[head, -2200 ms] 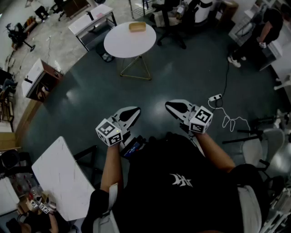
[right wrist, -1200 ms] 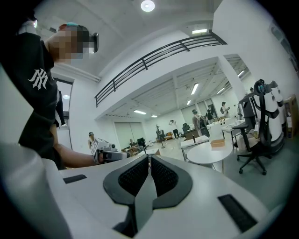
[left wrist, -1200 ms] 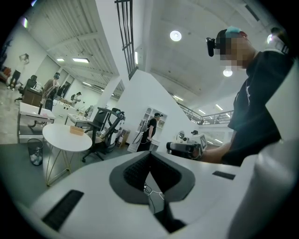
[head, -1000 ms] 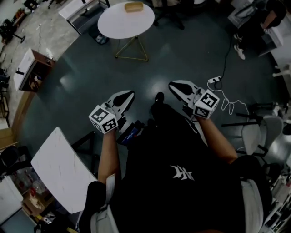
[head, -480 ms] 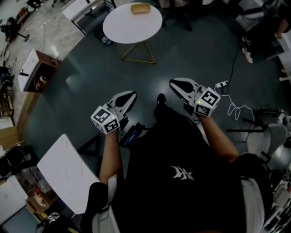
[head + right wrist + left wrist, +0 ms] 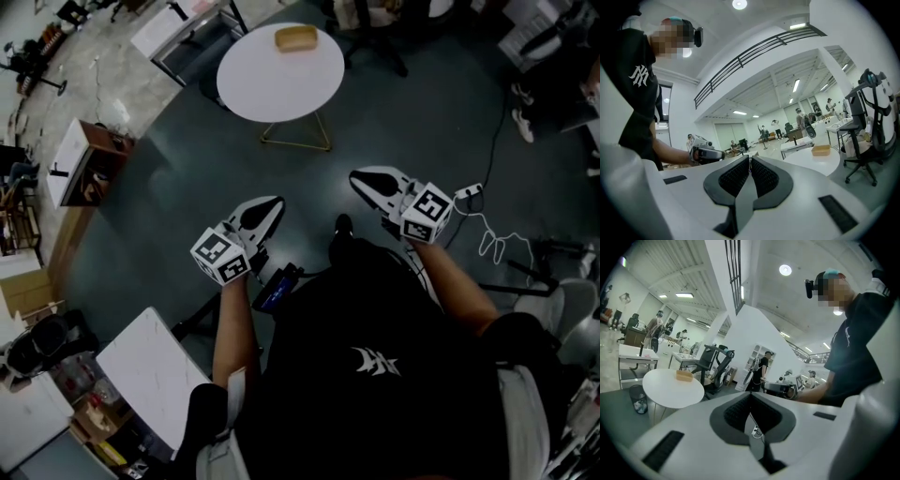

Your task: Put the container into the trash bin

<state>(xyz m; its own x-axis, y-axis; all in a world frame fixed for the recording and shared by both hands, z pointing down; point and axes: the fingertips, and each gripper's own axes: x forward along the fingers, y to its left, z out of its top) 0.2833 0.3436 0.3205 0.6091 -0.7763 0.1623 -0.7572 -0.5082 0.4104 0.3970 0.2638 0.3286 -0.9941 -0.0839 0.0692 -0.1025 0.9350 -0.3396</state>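
- Head view is showing both tongs held out in front of me over the dark floor: left gripper [image 6: 270,203] and right gripper [image 6: 362,178], well apart from each other and from the round white table [image 6: 281,89] ahead.
- Only from up here am I seeing the container [image 6: 296,38] from above. It is sitting on the far part of the tabletop, nowhere near either tong.
- Left gripper view is looking along my left gripper [image 6: 750,405]. Its jaws are pressing together with nothing between them. The container [image 6: 685,375] is showing on the table [image 6: 670,391] at the left.
- That view alone is giving me a dark bin [image 6: 638,400] standing on the floor just beside the table. I am not finding it from above.
- Right gripper view is showing my right gripper [image 6: 749,165] closed too, pads meeting on nothing, with the container [image 6: 821,150] small at the right on the table [image 6: 813,162].
- My own body is filling the lower head view and hiding the floor beneath me.
- What is lying inside the bin is too small for me to make out.
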